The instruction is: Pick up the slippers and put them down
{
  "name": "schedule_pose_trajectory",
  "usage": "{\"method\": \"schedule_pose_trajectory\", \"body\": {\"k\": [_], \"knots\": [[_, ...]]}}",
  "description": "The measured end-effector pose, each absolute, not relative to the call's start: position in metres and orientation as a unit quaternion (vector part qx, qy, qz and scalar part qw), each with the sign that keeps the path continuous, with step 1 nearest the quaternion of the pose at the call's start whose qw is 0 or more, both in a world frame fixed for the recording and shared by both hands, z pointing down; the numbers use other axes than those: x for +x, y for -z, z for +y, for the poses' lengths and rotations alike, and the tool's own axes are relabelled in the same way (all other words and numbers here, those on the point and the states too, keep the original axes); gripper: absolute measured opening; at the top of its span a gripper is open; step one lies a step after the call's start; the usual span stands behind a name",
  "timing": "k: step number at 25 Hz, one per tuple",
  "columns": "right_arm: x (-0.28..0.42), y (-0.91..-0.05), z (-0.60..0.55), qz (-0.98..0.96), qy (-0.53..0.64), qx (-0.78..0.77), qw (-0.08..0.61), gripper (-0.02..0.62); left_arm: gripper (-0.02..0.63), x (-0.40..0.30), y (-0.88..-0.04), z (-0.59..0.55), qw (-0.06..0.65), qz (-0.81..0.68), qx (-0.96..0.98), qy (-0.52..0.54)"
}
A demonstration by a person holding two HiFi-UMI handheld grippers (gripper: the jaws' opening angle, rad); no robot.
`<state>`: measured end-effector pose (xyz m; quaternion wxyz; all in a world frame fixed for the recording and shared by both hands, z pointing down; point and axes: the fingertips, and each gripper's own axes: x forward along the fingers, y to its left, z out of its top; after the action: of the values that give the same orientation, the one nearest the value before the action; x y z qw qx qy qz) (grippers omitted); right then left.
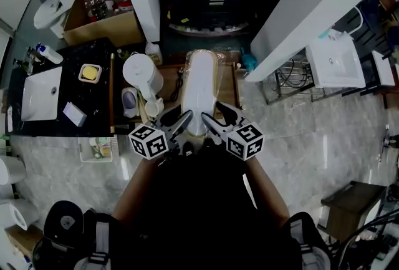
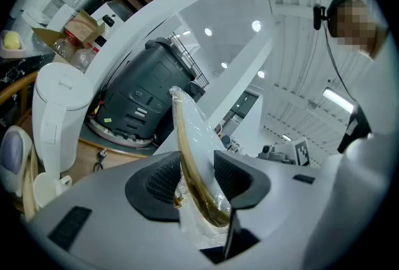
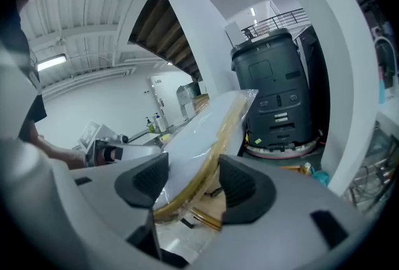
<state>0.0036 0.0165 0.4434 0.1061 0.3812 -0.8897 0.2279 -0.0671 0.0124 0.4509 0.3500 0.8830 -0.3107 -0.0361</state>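
White flat slippers (image 1: 201, 85) sealed in clear plastic film are showing in the head view as one long pale pack. The pack is pointing away from the person and being held over a light wooden surface (image 1: 228, 85). The left gripper (image 1: 185, 119) and the right gripper (image 1: 215, 119) are meeting at its near end, one on each side. Each is carrying a cube of black-and-white square markers, the only crisp print here. A tall white plastic kettle (image 1: 142, 75) is standing just left of the pack. A brown cardboard box (image 1: 103, 28) of bottles is sitting further off on the left, its labels too small to read.

In the left gripper view, the slippers (image 2: 193, 138) are rising edge-on, showing a white face, a tan rim along the sole and wrinkled film catching the light. The left gripper (image 2: 196, 178) is pinching the pack's near end, its dark ribbed fingers (image 2: 163, 184) pressing on it from both sides. Behind, a dark grey box-shaped machine on a round base (image 2: 146, 94) is bearing a small yellow sticker (image 2: 107, 120), too small to read.

In the right gripper view, the slippers (image 3: 199, 138) are slanting up and to the right, white on top with the tan rim underneath. The right gripper (image 3: 193, 184) is clamping the same end, its fingers (image 3: 240, 188) closing on the white face and the tan edge. The grey machine (image 3: 277, 88) is standing beyond, and its yellow sticker (image 3: 257, 139) is again too small to read.
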Motion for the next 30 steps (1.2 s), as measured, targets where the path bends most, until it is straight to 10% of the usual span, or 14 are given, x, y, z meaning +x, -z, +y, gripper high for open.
{"method": "schedule_pose_trajectory", "body": {"k": [30], "knots": [[-0.006,-0.449,0.017,-0.883,-0.239,0.39,0.109,0.256,0.158,-0.076,-0.455,0.014,0.352,-0.302,0.886,0.021]]}}
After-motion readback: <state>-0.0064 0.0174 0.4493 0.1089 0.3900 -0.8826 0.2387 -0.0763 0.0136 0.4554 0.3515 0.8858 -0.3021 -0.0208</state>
